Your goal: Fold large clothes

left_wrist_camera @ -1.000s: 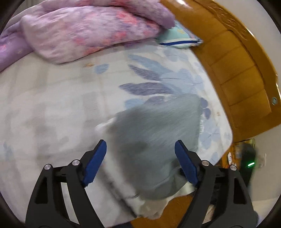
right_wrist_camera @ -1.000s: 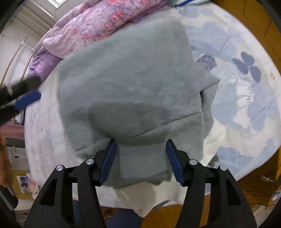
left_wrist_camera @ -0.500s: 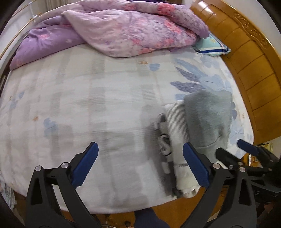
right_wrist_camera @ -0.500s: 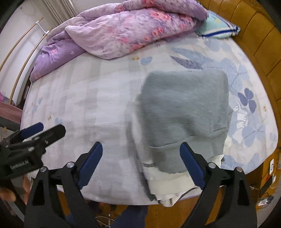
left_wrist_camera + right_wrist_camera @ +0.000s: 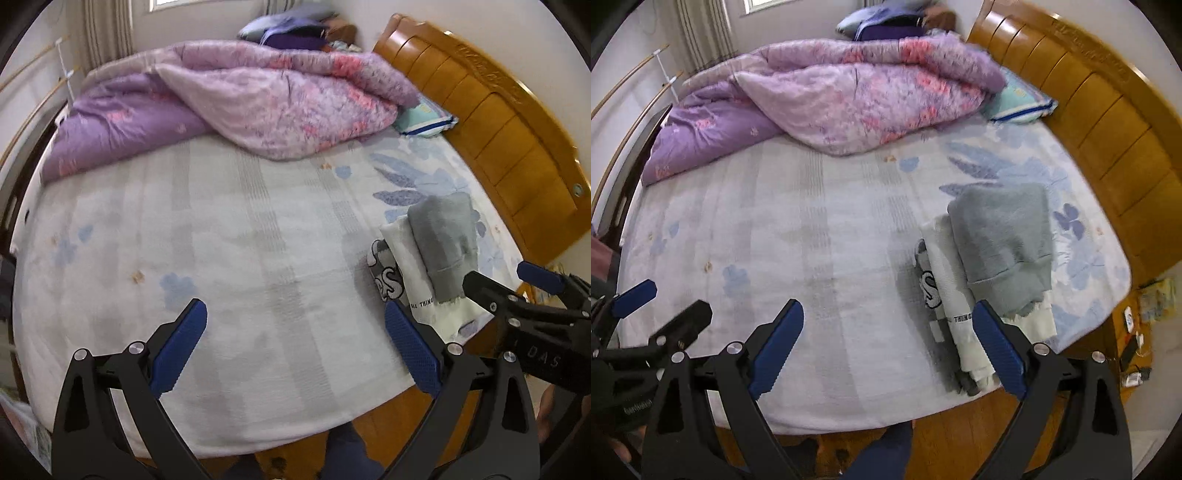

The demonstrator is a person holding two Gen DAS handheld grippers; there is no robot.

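Note:
A folded grey sweater (image 5: pixel 443 243) (image 5: pixel 1004 243) lies on top of a folded white garment (image 5: pixel 400 254) (image 5: pixel 951 280) and a black-and-white printed one (image 5: pixel 384 273) (image 5: pixel 927 284). The stack sits near the bed's right front corner. My left gripper (image 5: pixel 295 314) hangs open above the bare sheet, left of the stack, with nothing between its blue pads. My right gripper (image 5: pixel 888 310) is open too, high over the front of the bed, its right finger in line with the stack's near end. Each gripper shows in the other's view: the right gripper (image 5: pixel 517 280), the left gripper (image 5: pixel 661 299).
A bunched purple floral quilt (image 5: pixel 258 107) covers the far end of the pale sheet (image 5: pixel 221 240). A teal pillow (image 5: pixel 1023 103) lies against the wooden headboard (image 5: pixel 1108 122) on the right. Small items (image 5: pixel 1134 339) lie on the floor past the corner. A person's dark-clad legs (image 5: pixel 882 454) stand at the bed's front edge.
Both grippers have drawn back and up from the grey sweater, and their jaws have spread wider. The sweater now lies let go on the stack, small in both views.

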